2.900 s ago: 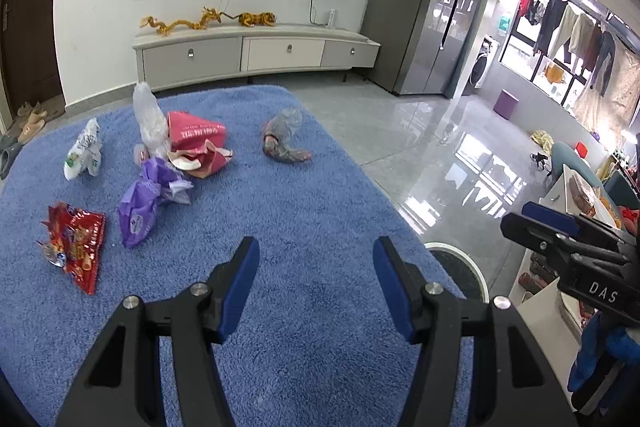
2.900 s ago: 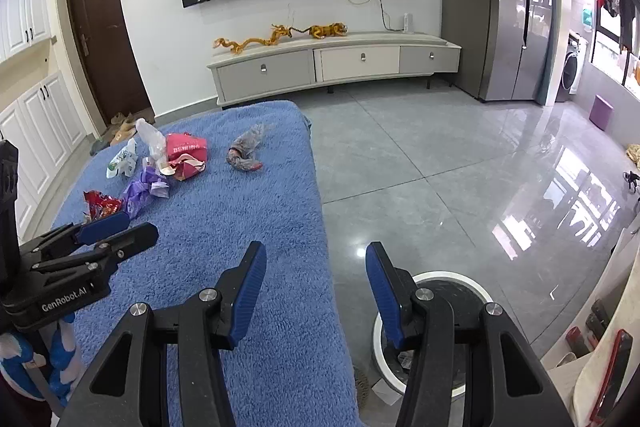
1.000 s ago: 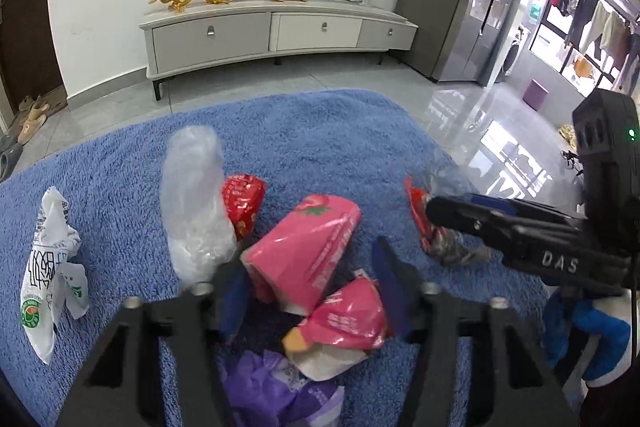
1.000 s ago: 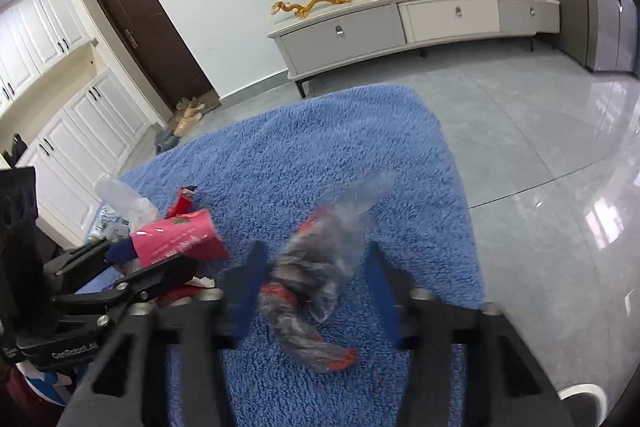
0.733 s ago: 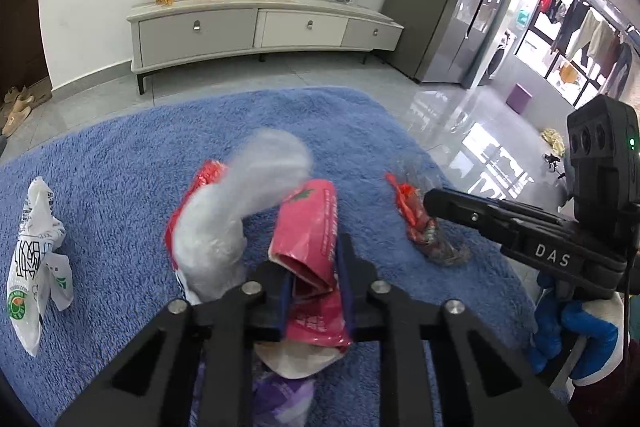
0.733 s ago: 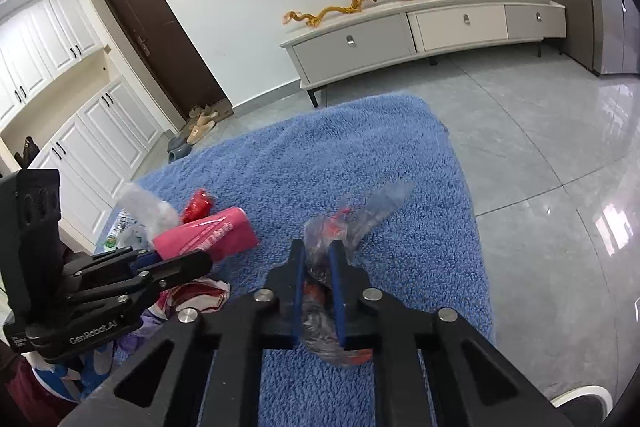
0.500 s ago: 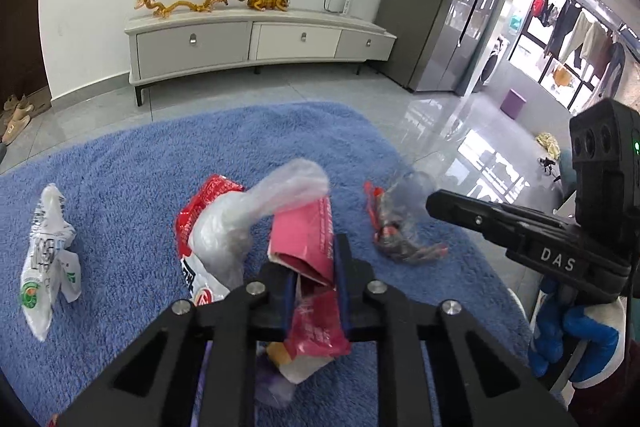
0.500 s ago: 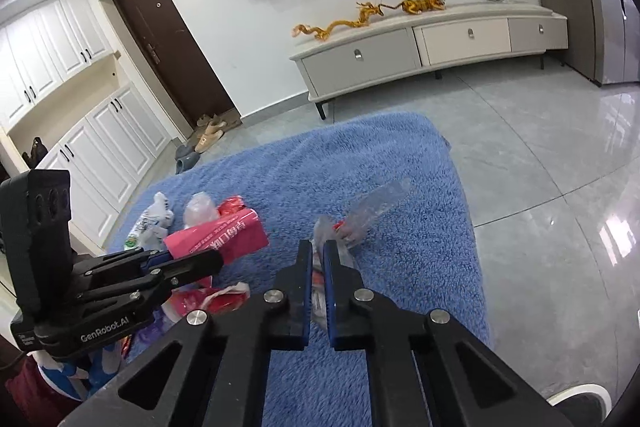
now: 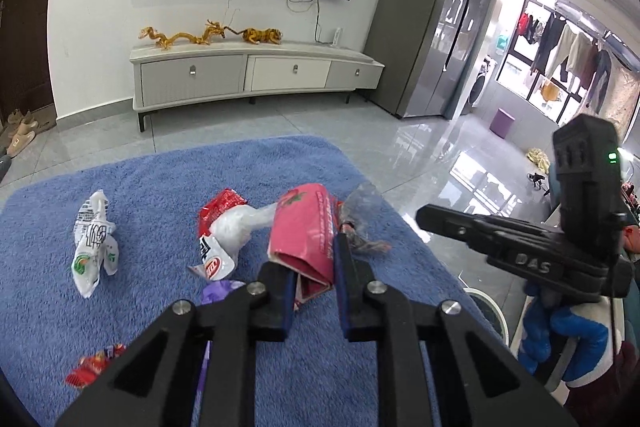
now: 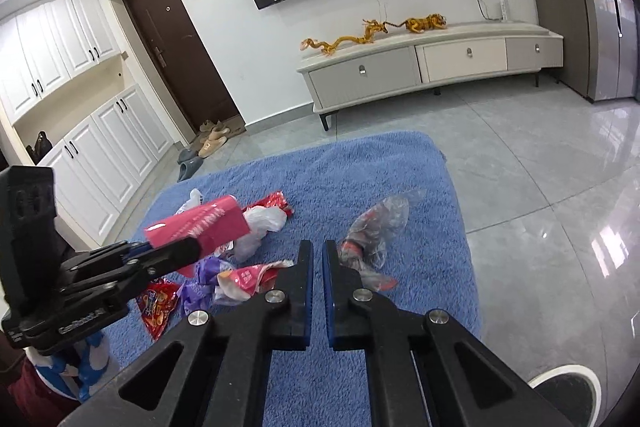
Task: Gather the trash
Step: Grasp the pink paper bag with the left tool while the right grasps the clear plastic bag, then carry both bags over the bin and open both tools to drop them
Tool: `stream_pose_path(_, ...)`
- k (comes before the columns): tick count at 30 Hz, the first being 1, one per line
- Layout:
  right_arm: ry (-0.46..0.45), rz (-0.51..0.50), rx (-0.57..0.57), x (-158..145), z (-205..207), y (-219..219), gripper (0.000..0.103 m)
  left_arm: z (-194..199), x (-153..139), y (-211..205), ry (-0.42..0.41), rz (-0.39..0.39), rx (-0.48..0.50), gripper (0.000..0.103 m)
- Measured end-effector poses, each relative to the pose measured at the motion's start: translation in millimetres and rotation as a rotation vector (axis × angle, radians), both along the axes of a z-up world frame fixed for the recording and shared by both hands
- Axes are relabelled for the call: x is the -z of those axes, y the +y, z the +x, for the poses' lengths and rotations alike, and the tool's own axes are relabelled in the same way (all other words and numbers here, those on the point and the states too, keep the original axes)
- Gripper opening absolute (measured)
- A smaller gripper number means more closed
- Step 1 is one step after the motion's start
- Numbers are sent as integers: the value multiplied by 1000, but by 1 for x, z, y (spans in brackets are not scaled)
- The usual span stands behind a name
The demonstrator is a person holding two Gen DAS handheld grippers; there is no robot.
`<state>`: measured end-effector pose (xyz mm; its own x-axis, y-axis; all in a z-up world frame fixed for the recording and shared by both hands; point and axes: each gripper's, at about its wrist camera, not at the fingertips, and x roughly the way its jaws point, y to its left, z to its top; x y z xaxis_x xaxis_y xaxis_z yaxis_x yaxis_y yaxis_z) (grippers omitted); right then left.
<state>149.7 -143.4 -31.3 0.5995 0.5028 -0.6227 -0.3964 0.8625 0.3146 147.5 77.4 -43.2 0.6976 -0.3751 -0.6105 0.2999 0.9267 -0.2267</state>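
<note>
Both grippers have closed and lifted. Left gripper [image 9: 312,287] is clamped on the pink pack [image 9: 304,227]; right gripper [image 10: 314,283] on the clear wrapper [image 10: 374,231], both above the bench [image 9: 160,179]. Binning is due next.

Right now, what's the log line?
left fingers: shut on pink wrapper | right fingers: shut, empty | clear wrapper: on blue blanket

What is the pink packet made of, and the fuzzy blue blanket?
The pink packet looks like thin glossy plastic film, maybe coated paper: it shines and has folded, crumpled sides. The blue blanket looks like soft fleece or plush cloth: it is dull, with a fuzzy nap all over.
</note>
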Motion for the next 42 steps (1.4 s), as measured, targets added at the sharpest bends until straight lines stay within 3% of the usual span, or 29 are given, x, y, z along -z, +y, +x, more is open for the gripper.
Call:
stream_pose_path(2, 12, -21, 2, 7, 4, 3, 6, -3, -1, 0, -6, -4, 0, 16)
stream_pose_path(3, 22, -27, 2, 11, 8, 4, 13, -2, -1, 0, -11, -4, 0, 16)
stream_pose_path(4, 31, -34, 6, 15, 13, 6, 26, -2, 1, 1, -13, -5, 1, 16)
stream_pose_path(6, 46, -45, 11, 27, 23, 9, 38, 3, 5, 2, -8, -10, 5, 16)
stream_pose_path(16, 116, -152, 24, 74, 67, 31, 38, 27, 20, 0, 19, -24, 2, 16)
stream_pose_path(17, 112, -158, 25, 76, 66, 32, 37, 27, 20, -1, 19, -24, 0, 16)
stream_pose_path(19, 101, -163, 24, 74, 63, 33, 23, 23, 18, 0, 15, -25, -4, 16)
stream_pose_path(20, 100, -156, 21, 73, 61, 32, 22, 21, 17, 1, 14, -26, -6, 16)
stream_pose_path(30, 21, -95, 35, 26, -10, 6, 21, -22, -7, -14, -35, -16, 7, 16)
stream_pose_path(42, -72, -54, 193, -29, -97, -67, 21, -84, -48, -80, -125, -4, 133, 16)
